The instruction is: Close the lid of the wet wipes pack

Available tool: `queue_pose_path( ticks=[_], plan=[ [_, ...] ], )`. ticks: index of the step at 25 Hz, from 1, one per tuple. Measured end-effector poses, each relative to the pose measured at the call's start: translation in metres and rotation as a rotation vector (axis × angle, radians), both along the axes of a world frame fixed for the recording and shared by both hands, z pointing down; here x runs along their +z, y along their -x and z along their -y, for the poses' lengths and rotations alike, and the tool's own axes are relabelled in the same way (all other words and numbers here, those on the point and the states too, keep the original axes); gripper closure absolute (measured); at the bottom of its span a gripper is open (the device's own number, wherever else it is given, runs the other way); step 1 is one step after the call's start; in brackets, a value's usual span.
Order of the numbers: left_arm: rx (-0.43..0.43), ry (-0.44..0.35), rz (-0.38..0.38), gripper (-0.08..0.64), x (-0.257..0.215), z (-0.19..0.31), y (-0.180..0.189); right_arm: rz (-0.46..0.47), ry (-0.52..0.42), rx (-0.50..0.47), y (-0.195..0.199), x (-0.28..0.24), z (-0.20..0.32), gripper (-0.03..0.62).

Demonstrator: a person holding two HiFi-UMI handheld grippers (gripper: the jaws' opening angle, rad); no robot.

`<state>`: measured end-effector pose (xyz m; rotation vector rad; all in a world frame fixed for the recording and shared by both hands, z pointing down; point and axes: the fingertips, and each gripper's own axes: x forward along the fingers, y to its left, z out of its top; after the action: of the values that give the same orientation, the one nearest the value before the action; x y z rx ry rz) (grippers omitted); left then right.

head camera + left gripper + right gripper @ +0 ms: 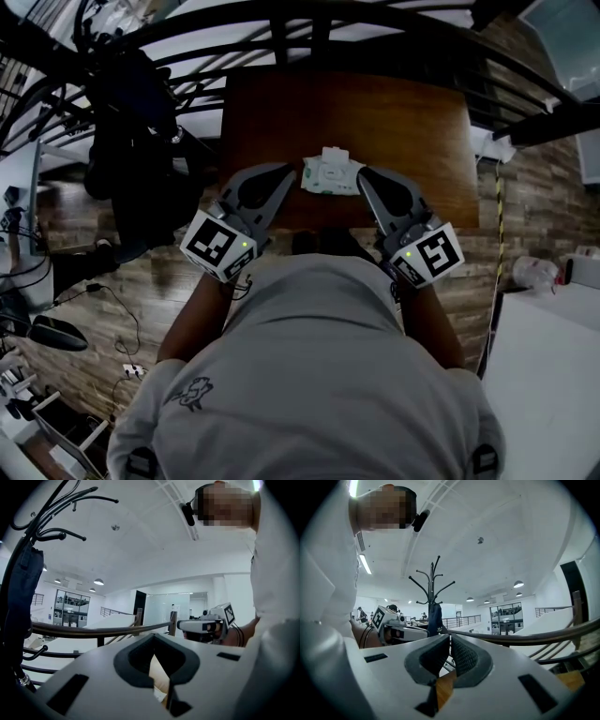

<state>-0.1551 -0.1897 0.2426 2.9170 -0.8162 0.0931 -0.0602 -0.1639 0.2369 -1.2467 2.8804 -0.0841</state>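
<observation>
A: Jaws first: how did they stand?
B: Left gripper [289, 171] had them together, empty, its tip just left of the wet wipes pack [330, 175]. Right gripper [363, 174] was likewise closed on nothing, just right of the pack.
A: And the pack?
B: Between both tips, on the wooden table [281, 112], near its edge nearest the person. A coat stand [131, 103] stood well left of the pack.
</observation>
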Motion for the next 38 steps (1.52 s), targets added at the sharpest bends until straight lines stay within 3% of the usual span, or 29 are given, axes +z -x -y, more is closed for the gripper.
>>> queue_pose_path(
  ticks=[13, 26, 38],
  plan=[
    [-0.028, 0.049, 0.034, 0.548, 0.029, 0.024, 0.004, -0.030, 0.070, 0.006, -0.015, 0.043, 0.040, 0.557],
    [0.009, 0.110, 0.088, 0.548, 0.065, 0.058, -0.037, -0.058, 0.203, 0.023, -0.057, 0.097, 0.075, 0.557],
    [0.017, 0.234, 0.215, 0.548, 0.151, 0.076, -0.061, -0.101, 0.353, 0.019, -0.095, 0.161, 0.097, 0.557]
  ],
)
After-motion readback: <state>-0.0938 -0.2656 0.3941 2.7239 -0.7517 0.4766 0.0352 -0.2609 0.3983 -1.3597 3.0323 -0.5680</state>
